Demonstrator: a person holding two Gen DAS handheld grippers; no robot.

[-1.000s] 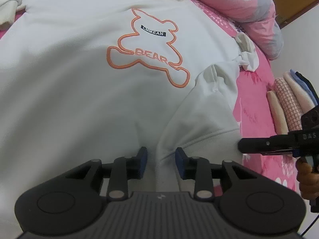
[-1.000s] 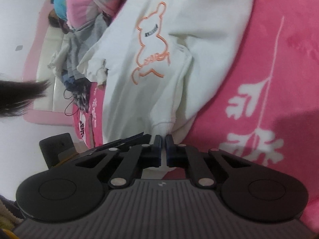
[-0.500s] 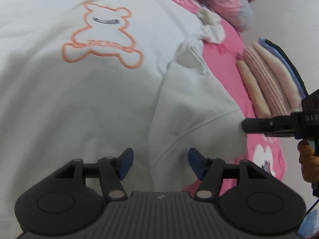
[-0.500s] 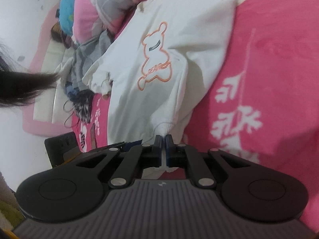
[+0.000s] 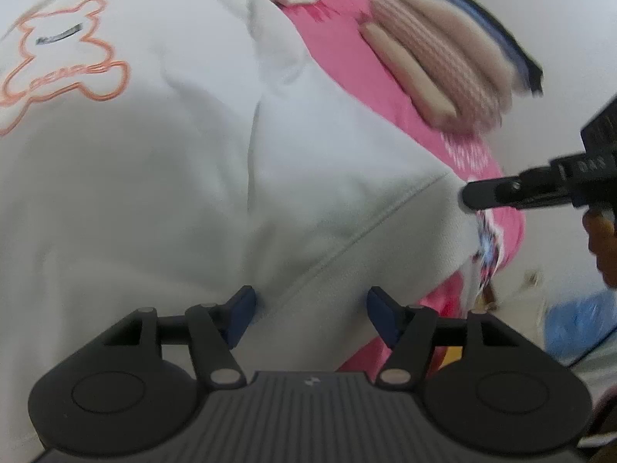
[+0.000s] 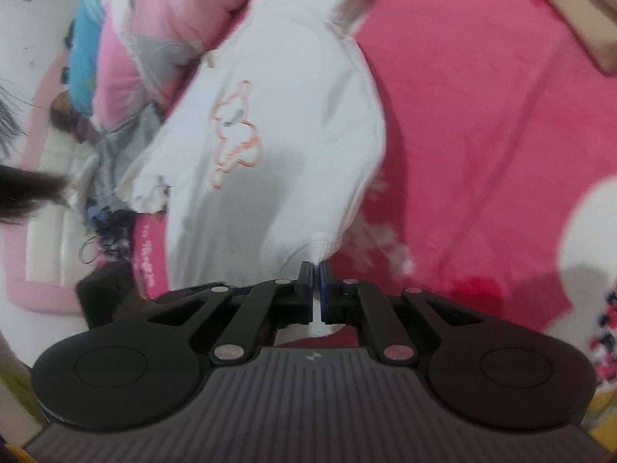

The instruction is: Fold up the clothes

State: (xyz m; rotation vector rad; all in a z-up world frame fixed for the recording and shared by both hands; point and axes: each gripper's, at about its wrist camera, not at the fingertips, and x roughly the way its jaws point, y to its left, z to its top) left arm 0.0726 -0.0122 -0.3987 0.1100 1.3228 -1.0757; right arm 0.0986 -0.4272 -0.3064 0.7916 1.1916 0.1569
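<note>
On the pink bed [image 6: 482,123], right hand-held gripper [image 6: 316,270] pinches white sweatshirt [image 5: 162,177] hem corner; left hand-held gripper [image 5: 310,308] spread wide over hem.

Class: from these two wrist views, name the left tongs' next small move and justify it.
Probably close the left tongs on the sweatshirt hem. They are open with hem fabric between the fingers, while the right tongs are shut on the hem corner, so both ends would then be held for lifting into a fold.
</note>
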